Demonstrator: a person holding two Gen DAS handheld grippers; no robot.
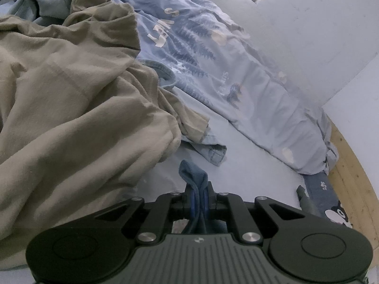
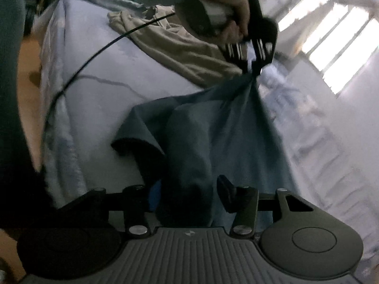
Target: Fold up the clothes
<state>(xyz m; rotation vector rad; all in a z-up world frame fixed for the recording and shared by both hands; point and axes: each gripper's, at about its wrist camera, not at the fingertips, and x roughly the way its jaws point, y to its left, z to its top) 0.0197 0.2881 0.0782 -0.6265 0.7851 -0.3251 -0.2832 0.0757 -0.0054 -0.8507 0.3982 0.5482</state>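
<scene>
A dark blue garment (image 2: 225,130) hangs stretched between both grippers above the bed. My left gripper (image 1: 196,189) is shut on a bunched corner of the blue garment (image 1: 193,172). In the right wrist view a hand (image 2: 236,7) holds that left gripper (image 2: 252,67) up at the top, with the cloth fanning down from it. My right gripper (image 2: 187,189) has its jaws apart, and a thick fold of the garment runs down between them. The right finger (image 2: 225,194) stands just beside the fold, and I see no pinch on the cloth.
A crumpled khaki garment (image 1: 71,118) covers the left of the bed, with a denim piece (image 1: 213,153) poking out under it. A printed blue quilt (image 1: 225,71) lies along the wall. Pale sheet (image 1: 248,165), wooden bed edge (image 1: 350,165), a black cable (image 2: 94,54).
</scene>
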